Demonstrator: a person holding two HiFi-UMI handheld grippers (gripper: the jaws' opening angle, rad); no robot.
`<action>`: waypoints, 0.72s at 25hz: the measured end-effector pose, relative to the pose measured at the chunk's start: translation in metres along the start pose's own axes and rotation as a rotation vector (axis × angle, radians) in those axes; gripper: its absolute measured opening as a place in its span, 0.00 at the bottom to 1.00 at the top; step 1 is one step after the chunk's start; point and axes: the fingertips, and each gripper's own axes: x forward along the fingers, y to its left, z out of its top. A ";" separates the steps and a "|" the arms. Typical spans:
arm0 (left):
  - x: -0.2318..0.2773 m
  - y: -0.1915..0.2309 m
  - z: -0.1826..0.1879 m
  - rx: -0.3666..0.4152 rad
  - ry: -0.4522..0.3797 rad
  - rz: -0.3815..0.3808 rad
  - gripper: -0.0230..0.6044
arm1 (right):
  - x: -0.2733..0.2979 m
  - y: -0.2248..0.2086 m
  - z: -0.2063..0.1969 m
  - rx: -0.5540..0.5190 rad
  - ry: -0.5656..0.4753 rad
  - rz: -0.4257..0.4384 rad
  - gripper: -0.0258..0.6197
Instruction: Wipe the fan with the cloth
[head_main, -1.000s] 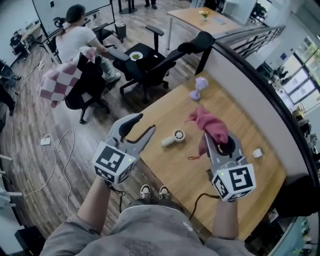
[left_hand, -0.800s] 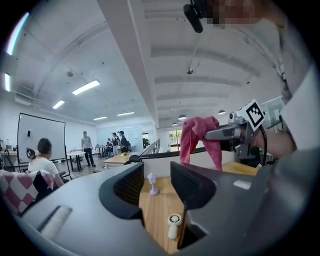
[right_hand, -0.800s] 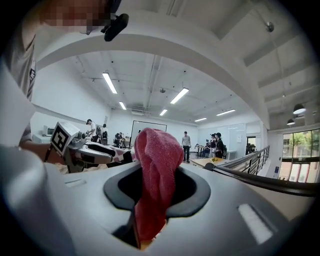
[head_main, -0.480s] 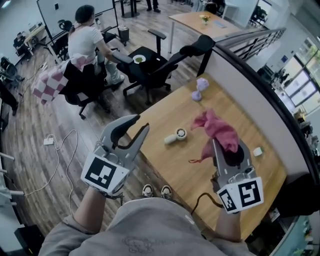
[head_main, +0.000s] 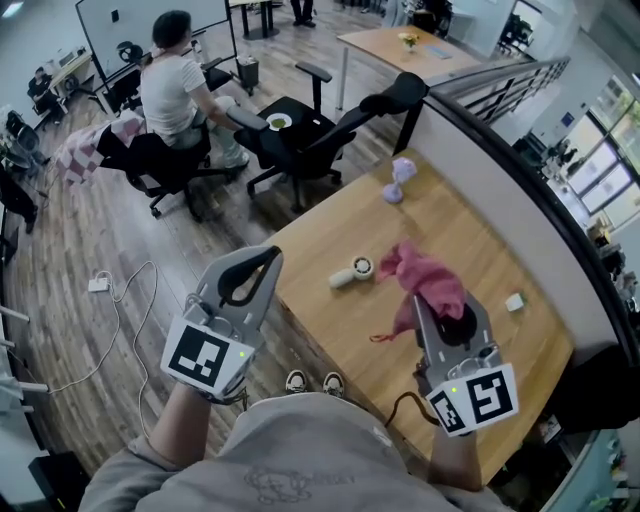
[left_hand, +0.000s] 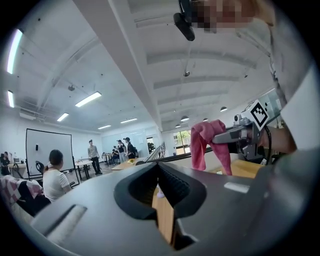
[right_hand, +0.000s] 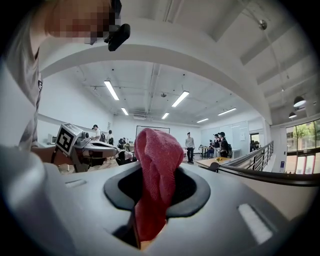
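Observation:
A small white hand-held fan (head_main: 350, 272) lies on the wooden table (head_main: 480, 240), near its left edge. My right gripper (head_main: 425, 300) is shut on a pink cloth (head_main: 432, 275), which bunches above the jaws and hangs below them, right of the fan and off the table. In the right gripper view the cloth (right_hand: 155, 155) fills the gap between the jaws. My left gripper (head_main: 267, 256) hovers left of the table over the floor; its jaws have just been closing and now stand shut with nothing between them (left_hand: 159, 170).
A purple object (head_main: 399, 177) stands at the table's far end and a small white block (head_main: 515, 302) lies near the right wall. Black office chairs (head_main: 300, 125) and a seated person (head_main: 180, 90) are beyond the table. A cable (head_main: 110, 290) trails on the floor.
The left jaws went from wide open to shut, empty. Both grippers drew slightly back toward me. The cloth stayed in the right jaws. The checked chair in the background rolled left.

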 end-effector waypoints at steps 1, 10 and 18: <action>-0.001 0.000 -0.001 -0.004 0.005 -0.001 0.04 | 0.000 0.003 -0.001 0.003 0.003 0.006 0.21; -0.006 0.002 0.001 -0.001 0.015 0.013 0.04 | 0.001 0.010 -0.005 0.008 0.020 0.029 0.21; -0.013 0.002 0.002 -0.020 0.008 0.023 0.04 | -0.002 0.014 -0.006 0.010 0.024 0.027 0.21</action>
